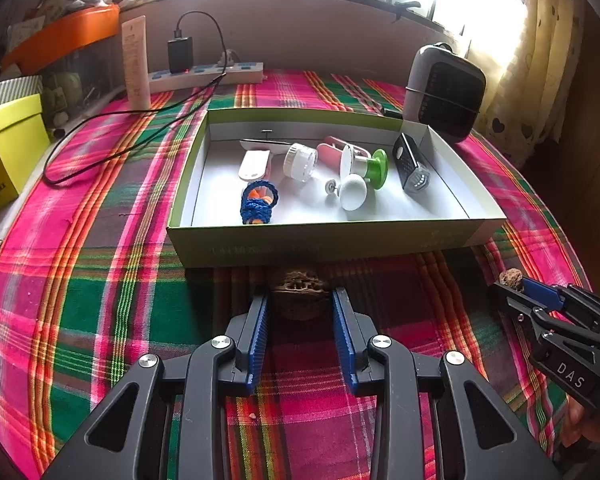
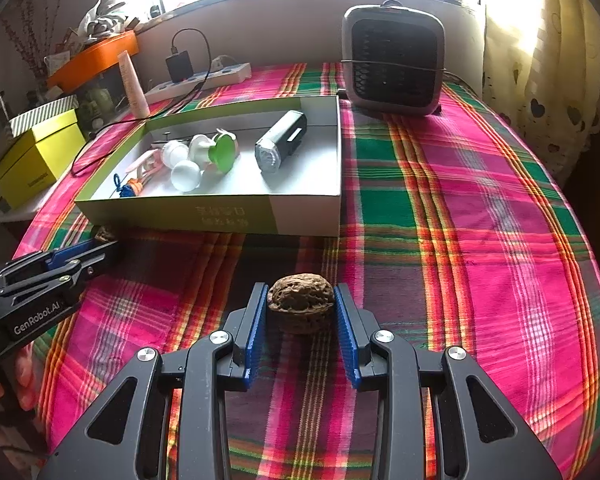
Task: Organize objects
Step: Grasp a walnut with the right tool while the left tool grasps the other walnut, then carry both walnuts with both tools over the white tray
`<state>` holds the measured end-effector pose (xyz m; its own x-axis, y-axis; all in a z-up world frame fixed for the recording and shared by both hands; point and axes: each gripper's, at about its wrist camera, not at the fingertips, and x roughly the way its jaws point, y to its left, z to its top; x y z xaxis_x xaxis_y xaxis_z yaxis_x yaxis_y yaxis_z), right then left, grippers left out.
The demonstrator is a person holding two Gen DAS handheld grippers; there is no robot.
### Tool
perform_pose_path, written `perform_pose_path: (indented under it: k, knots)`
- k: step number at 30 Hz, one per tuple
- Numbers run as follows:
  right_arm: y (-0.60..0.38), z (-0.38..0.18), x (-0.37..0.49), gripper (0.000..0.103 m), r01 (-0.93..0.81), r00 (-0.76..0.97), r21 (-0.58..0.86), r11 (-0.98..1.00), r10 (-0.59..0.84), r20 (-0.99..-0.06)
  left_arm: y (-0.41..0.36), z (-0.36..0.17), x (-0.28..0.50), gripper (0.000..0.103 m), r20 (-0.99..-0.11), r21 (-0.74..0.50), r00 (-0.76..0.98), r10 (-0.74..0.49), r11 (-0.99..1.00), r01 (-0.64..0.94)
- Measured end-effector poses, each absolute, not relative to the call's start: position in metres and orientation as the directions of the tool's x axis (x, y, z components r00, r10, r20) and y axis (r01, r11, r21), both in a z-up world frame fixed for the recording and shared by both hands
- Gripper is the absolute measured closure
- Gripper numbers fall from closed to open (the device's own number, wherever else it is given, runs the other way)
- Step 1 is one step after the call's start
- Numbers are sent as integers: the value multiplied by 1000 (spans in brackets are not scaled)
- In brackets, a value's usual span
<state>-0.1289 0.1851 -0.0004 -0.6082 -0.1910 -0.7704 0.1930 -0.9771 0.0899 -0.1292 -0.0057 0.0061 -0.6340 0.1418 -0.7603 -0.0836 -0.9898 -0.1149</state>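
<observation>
A shallow green-sided box (image 1: 320, 240) (image 2: 236, 216) sits on the plaid cloth. It holds a blue crochet piece (image 1: 258, 204), a white jar (image 1: 299, 162), a white ball (image 1: 353, 192), a green-ended tool (image 1: 376, 168) and a black grater (image 1: 410, 164). My left gripper (image 1: 300, 298) is shut on a brown walnut (image 1: 300, 292), just in front of the box's near wall. My right gripper (image 2: 301, 300) is shut on a second walnut (image 2: 301, 306), right of the left one. The right gripper also shows in the left wrist view (image 1: 512, 284), and the left gripper shows in the right wrist view (image 2: 108, 246).
A small grey fan heater (image 2: 394, 64) stands behind the box at the right. A power strip (image 1: 204, 76) with a charger and a black cable lies at the back. A white tube (image 1: 135, 64), yellow boxes (image 1: 8, 152) and an orange box (image 1: 68, 36) stand at the left.
</observation>
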Motion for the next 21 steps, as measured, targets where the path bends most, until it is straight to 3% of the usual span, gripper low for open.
perform_pose_path:
  k: [21]
  knots:
    - [172, 8, -121, 69, 236, -617, 118, -965, -242, -749, -3, 22, -115, 74, -739, -116, -656, 153, -988, -100]
